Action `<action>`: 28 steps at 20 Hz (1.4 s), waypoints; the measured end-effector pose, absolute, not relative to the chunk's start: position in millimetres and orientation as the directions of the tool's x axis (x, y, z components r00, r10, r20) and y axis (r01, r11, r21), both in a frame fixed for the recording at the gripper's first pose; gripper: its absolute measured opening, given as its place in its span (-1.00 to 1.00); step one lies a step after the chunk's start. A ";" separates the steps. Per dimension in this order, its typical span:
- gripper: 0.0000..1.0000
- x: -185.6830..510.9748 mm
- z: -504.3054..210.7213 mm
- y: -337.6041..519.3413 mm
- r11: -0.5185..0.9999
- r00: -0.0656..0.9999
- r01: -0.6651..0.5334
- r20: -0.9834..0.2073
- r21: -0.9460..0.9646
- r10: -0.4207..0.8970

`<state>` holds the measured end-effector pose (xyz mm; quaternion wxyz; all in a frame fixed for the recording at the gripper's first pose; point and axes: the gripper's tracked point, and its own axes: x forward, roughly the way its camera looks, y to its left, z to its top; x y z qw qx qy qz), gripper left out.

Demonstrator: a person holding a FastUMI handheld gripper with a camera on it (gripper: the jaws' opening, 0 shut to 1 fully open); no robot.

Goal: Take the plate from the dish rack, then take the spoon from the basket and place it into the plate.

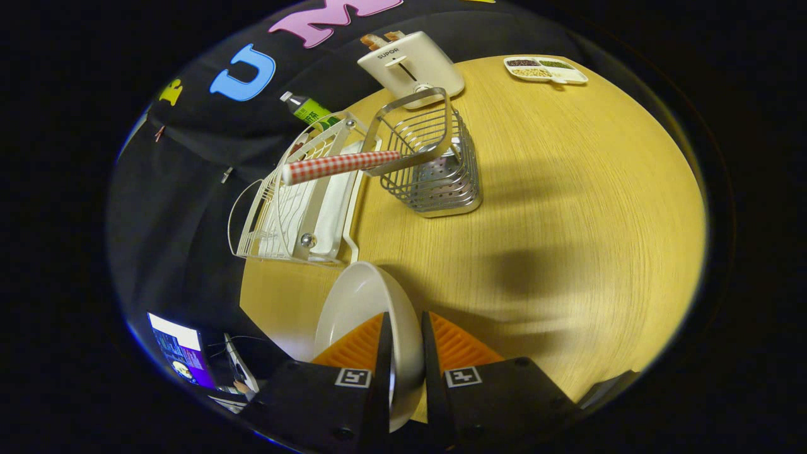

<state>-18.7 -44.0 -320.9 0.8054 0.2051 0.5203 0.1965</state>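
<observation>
Now my gripper (403, 328) is closed on the white plate (359, 309), with one finger on each side of its rim, and the plate stands on edge between them, tilted, above the wooden desk (567, 208). Beyond the fingers, a little to the left, the white wire dish rack (296, 202) lies on the desk near its edge, and I see a white tray inside it. Just beside the rack, to the right, stands the metal wire basket (435, 164). The spoon (340, 165) is in this basket; its handle has a red and white checked pattern and it leans out to the left, over the dish rack. The bowl end of the spoon is down in the basket and I cannot see it clearly. Behind the basket is a cream toaster (413, 66) with bread slices in its slots, and a green bottle (309, 110) is behind the rack. Far away on the desk lies a divided dish (545, 69) with some small food in the compartments.
</observation>
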 end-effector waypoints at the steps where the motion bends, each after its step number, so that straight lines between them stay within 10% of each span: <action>1: -0.38 -13.7 -328.1 -50.4 0.853 0.392 -0.112 -0.766 0.510 0.510; 4: -0.02 -7.5 -328.8 -60.3 0.866 0.437 -0.142 -0.754 0.480 0.490; 5: 0.56 -7.7 -322.8 -64.4 0.869 0.458 -0.149 -0.746 0.471 0.483; 7: 0.97 -3.8 -310.7 -71.8 0.884 0.508 -0.182 -0.729 0.431 0.459; 17: 0.98 35.7 -224.4 -38.2 0.861 0.720 -0.477 -0.485 0.176 0.497; 28: 0.94 105.2 -244.1 -12.1 0.881 0.781 -0.464 -0.426 0.093 0.457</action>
